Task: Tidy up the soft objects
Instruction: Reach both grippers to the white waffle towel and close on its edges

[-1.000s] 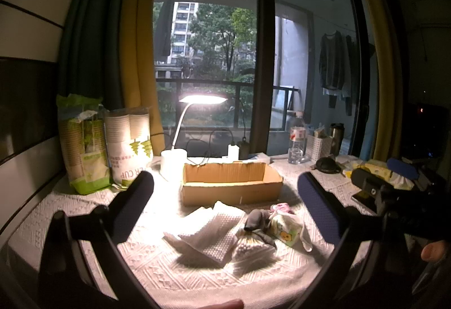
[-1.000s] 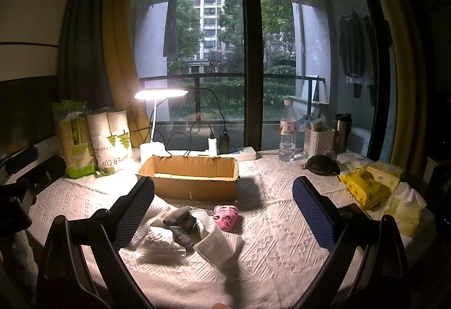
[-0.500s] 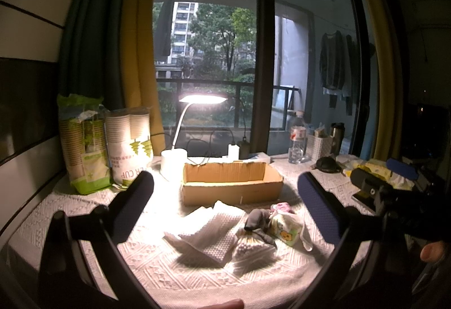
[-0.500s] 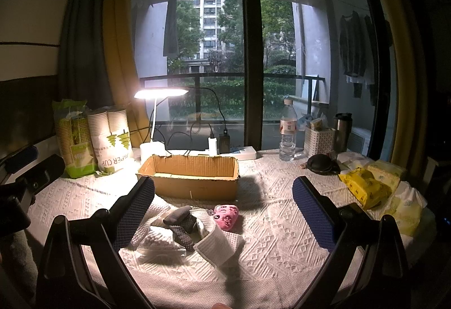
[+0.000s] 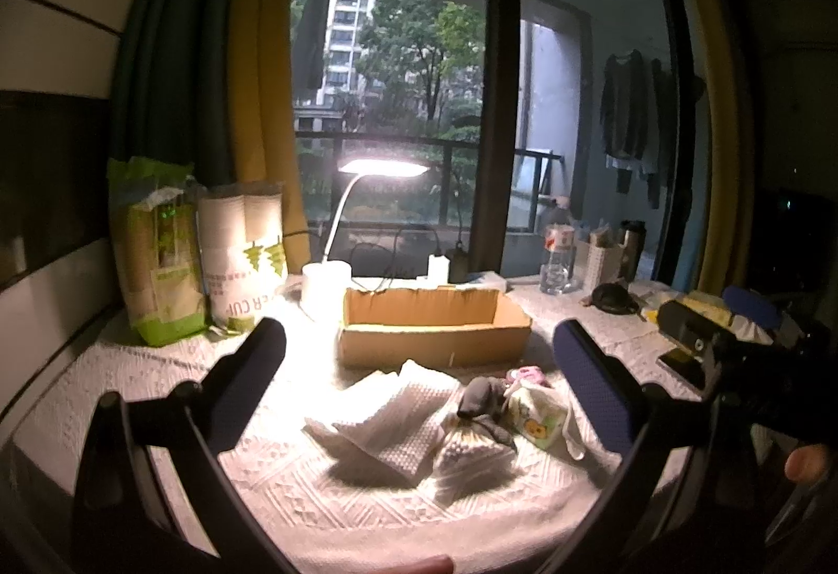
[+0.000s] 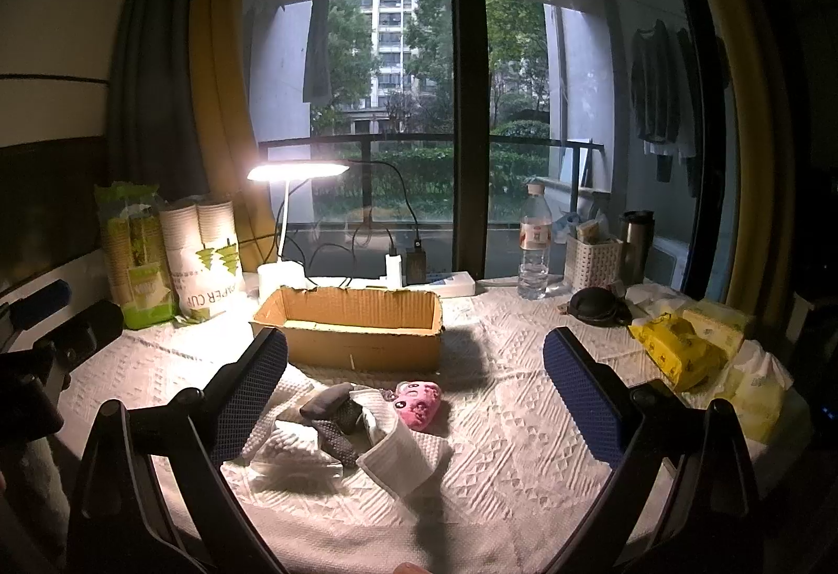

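1. A small heap of soft things lies on the bench point(image 6: 524, 417), just in front of the cardboard box point(image 6: 348, 335): a pink plush toy point(image 6: 417, 405), dark socks point(image 6: 335, 417), a folded white cloth point(image 5: 398, 422) and a small printed pouch point(image 5: 539, 417).
2. The plush toy sits at the right edge of the heap, touching the socks' side; the cloth spreads to the left.
3. The box stands open-topped behind the heap, and nothing shows inside it from these angles.
4. The left tongs point(image 5: 419, 385) hang above the near edge of the bench, spread wide and holding nothing, the heap framed between the two arms.
5. The right tongs point(image 6: 416, 390) are likewise spread wide and empty, over the same heap.
6. Behind the box a lit desk lamp point(image 6: 296, 173) shines down; bags of paper cups point(image 6: 204, 254) stand to the left.
7. A water bottle point(image 6: 534, 244) stands to the right, and yellow packets point(image 6: 675, 349) lie at the far right edge.
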`<state>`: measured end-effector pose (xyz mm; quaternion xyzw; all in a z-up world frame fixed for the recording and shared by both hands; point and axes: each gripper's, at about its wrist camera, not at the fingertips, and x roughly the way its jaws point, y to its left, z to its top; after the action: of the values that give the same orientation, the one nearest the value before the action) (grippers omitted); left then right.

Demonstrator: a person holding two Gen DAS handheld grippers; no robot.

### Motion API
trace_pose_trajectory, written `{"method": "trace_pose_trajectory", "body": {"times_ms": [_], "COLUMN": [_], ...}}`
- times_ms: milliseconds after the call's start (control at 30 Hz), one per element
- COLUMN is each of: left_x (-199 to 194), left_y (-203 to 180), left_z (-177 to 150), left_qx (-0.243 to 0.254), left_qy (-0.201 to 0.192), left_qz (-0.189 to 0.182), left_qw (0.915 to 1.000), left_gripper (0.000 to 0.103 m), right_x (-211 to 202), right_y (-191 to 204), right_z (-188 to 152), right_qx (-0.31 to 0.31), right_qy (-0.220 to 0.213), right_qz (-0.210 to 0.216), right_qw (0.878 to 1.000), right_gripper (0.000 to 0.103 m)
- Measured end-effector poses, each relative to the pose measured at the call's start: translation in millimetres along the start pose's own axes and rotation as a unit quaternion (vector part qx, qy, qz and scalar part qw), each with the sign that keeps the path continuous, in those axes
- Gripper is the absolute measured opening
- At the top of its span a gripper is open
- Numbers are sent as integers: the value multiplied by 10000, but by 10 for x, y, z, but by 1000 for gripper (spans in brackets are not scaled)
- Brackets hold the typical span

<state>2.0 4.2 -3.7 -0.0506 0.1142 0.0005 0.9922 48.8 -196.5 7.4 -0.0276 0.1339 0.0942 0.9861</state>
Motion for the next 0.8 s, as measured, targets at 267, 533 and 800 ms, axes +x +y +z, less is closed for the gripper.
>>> {"method": "trace_pose_trajectory", "body": {"times_ms": [267, 533, 800], "left_x": [153, 466, 895], "left_y": [98, 162, 264], "left_z": [-49, -187, -422], "left_qx": [-62, -56, -138], "left_qy": [207, 577, 1145], "left_qz": [92, 166, 290], "left_qw": [9997, 9982, 9929], "left_gripper": [103, 103, 103], "right_x": [187, 523, 917], "right_y": [34, -24, -126], "right_z": [24, -77, -299], "right_qx": [-150, -126, -16], "right_qy": [115, 413, 821], "right_qz": [-37, -75, -33], "right_qw": [9998, 9990, 9966], "right_gripper": [100, 100, 100]}}
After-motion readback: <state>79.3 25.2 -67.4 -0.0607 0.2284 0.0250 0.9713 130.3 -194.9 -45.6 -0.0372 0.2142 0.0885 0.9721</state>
